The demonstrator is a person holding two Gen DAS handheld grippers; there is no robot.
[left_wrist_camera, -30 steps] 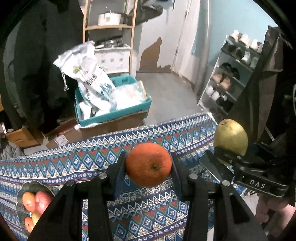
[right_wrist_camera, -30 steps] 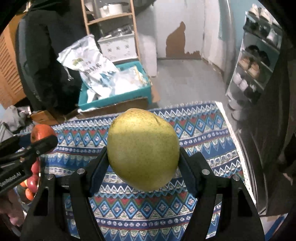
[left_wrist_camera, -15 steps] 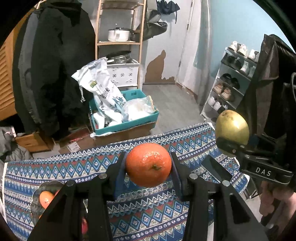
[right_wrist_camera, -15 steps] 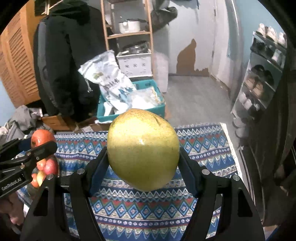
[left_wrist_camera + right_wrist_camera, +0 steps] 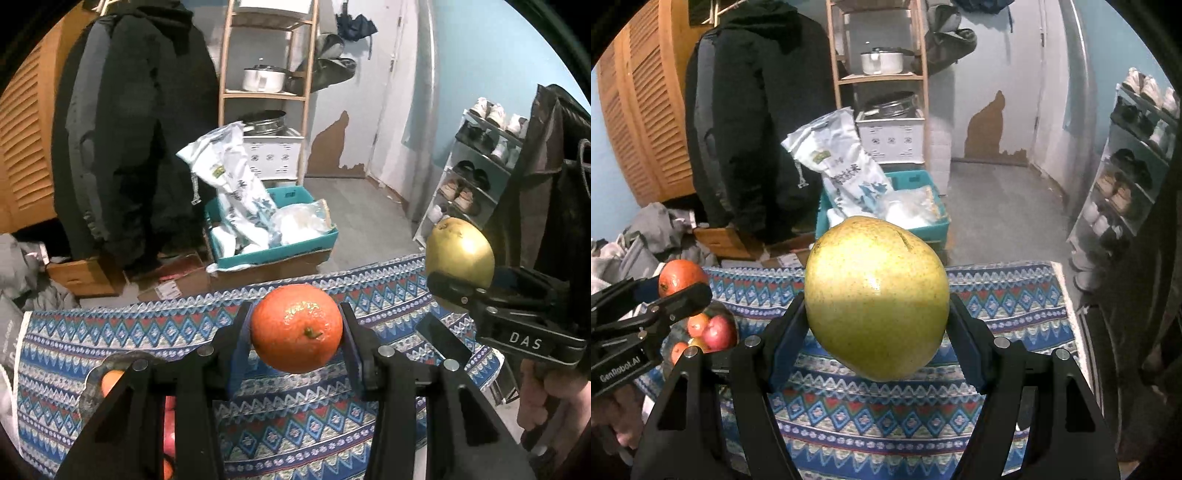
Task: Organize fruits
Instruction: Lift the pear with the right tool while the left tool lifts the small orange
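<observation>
red apple point(image 5: 718, 332) visible only from right wrist view

Most of the counter under its blue, red and white zigzag-patterned cloth point(image 5: 997, 295) lies bare, from the middle to the right edge, leaving wide room to pass. At the left side the dark round bowl of red and orange fruit point(image 5: 713, 332) takes up the near corner. The left claw point(image 5: 683, 291), closed on a round orange fruit point(image 5: 681, 277), hangs just above that bowl. The right claw point(image 5: 458, 280), gripping a large yellow-green pear point(image 5: 460, 251), fills the air over the right edge.
</observation>
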